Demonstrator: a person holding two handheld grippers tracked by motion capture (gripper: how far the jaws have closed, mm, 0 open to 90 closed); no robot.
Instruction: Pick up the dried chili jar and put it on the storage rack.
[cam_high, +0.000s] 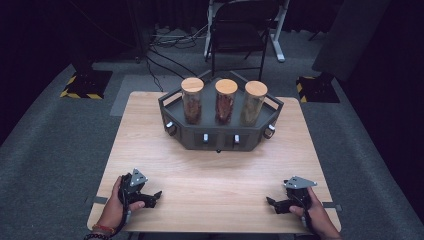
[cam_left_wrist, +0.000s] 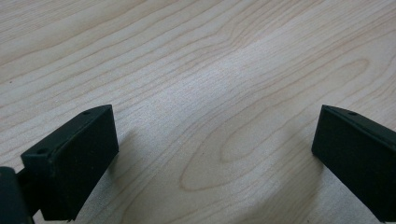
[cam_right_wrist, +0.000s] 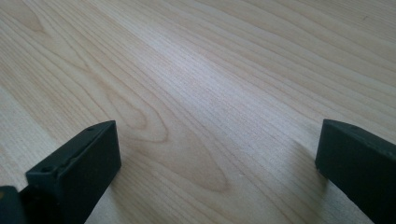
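Three clear jars with round wooden lids stand in a row on a dark angular tray (cam_high: 220, 138) at the table's far middle: left jar (cam_high: 192, 100), middle jar (cam_high: 226, 101), right jar (cam_high: 254, 103). Each holds brownish contents. My left gripper (cam_high: 154, 198) rests near the front left of the table, held by a hand, jaws pointing inward. My right gripper (cam_high: 272, 203) rests near the front right, also pointing inward. Both gripper views look down at bare light wood, left gripper (cam_left_wrist: 215, 154) and right gripper (cam_right_wrist: 217, 158) with jaws wide apart and nothing between them.
The tray carries small knobs along its front face. A black folding chair (cam_high: 239, 31) stands behind the table, with cables on the grey floor. The wooden table (cam_high: 215, 175) spreads between tray and grippers.
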